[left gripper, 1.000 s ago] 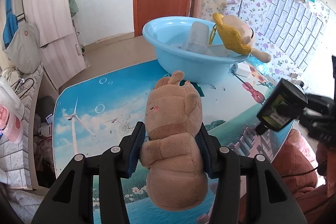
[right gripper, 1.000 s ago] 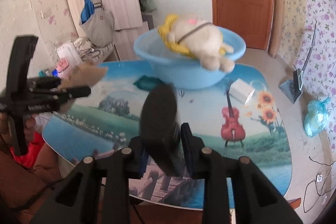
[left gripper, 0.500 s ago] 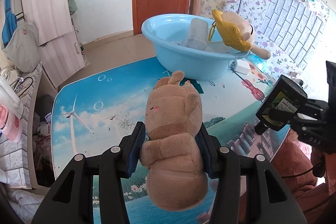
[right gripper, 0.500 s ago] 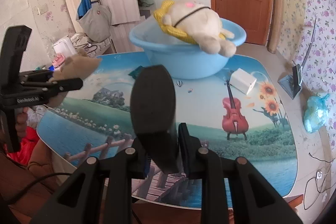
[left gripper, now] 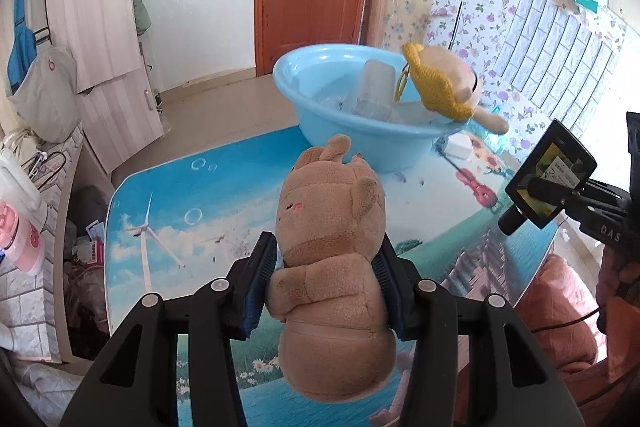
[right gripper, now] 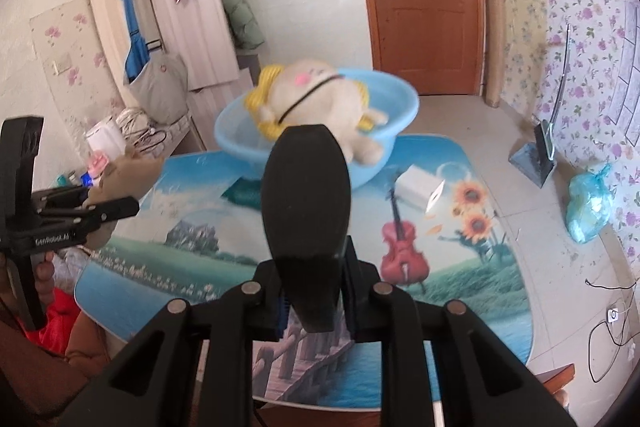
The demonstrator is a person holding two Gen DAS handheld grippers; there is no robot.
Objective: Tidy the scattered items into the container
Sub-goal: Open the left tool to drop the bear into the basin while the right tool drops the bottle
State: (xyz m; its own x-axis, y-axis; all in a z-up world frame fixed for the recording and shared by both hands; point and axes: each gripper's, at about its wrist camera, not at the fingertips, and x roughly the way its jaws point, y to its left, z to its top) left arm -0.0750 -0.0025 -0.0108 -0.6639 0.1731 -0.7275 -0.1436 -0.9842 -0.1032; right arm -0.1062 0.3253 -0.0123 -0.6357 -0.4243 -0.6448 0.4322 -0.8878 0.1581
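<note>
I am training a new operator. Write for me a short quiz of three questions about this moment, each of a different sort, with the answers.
1. True or false: the blue basin is empty.
2. What does the left gripper hold? A) a cup B) a brown plush toy C) a white box
3. Fill in: the right gripper is shut on a ____ bottle.

Key: 1 false, since a clear cup and a cream plush toy are already there. 2 B. 3 black.

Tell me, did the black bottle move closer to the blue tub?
Yes. The black bottle now overlaps the blue tub in the right wrist view; earlier it sat below it.
</note>
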